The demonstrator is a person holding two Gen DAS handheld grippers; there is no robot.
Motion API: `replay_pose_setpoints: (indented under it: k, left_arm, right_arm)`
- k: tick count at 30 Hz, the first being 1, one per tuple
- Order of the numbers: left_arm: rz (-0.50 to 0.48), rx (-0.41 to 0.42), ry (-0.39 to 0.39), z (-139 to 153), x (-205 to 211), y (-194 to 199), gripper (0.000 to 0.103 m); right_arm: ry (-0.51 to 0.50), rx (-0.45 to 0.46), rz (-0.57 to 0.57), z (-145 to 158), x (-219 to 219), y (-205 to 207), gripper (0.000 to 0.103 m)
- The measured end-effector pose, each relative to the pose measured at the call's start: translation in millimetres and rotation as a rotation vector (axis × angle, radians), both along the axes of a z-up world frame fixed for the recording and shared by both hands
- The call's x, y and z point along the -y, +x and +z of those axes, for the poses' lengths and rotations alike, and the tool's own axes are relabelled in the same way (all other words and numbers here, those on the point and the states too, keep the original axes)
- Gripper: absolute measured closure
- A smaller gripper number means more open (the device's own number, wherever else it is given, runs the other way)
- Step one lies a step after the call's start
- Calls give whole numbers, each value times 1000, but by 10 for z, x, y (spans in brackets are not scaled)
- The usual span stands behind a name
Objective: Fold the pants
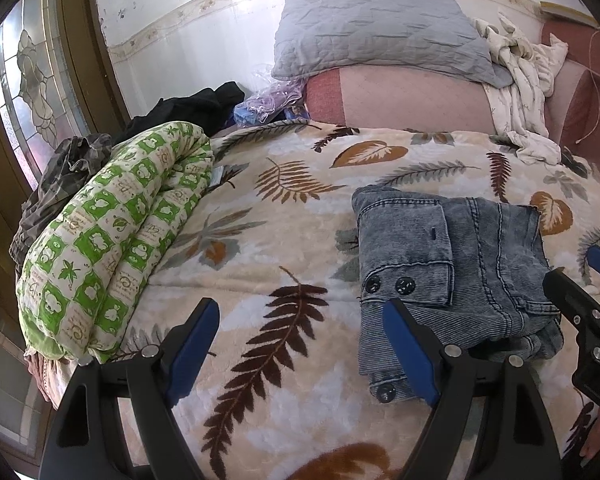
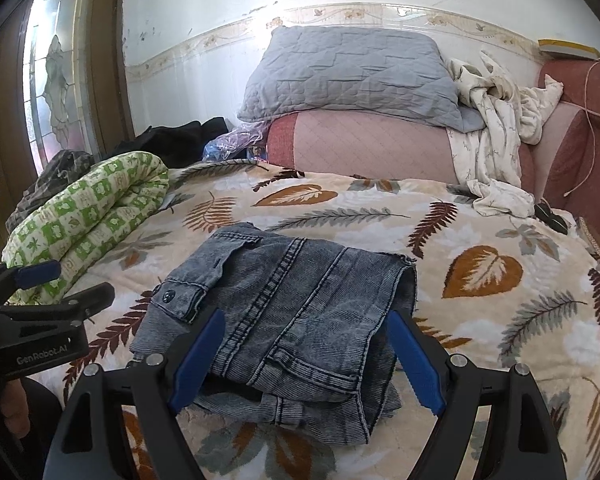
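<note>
The pants [image 2: 284, 320], grey-blue washed denim, lie folded into a compact stack on the leaf-print blanket [image 2: 480, 320] that covers the bed, and everything else is placed here from that stack. The right tongs [image 2: 306, 360] hang just over its near edge with both blue fingers spread wide, one to each side of the denim, and I cannot tell whether the pads touch the cloth; nothing is pinched. The left tongs [image 1: 296, 348] are just to the left of the pants, jaws equally wide and empty, their right finger [image 1: 410, 354] over the stack's left edge by the snap buttons and the other over bare blanket. Further left of the pants lies a rolled green-and-white quilt [image 1: 112, 248]. Beyond the pants, against the wall, a grey pillow [image 2: 352, 76] rests on a pink bolster [image 2: 364, 148], with a crumpled white cloth [image 2: 496, 136] draped over the bolster's right end.
</note>
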State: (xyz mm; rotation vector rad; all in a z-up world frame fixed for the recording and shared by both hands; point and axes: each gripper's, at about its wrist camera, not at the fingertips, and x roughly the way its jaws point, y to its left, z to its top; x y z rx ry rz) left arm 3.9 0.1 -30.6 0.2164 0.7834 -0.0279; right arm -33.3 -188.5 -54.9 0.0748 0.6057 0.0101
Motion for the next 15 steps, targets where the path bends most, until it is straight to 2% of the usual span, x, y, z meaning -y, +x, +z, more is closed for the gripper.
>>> replay_pose_setpoints:
  k: [15]
  left_arm:
    - [-7, -10, -5, -28, 4, 2, 19]
  right_arm:
    - [2, 2, -3, 3, 5, 3, 17]
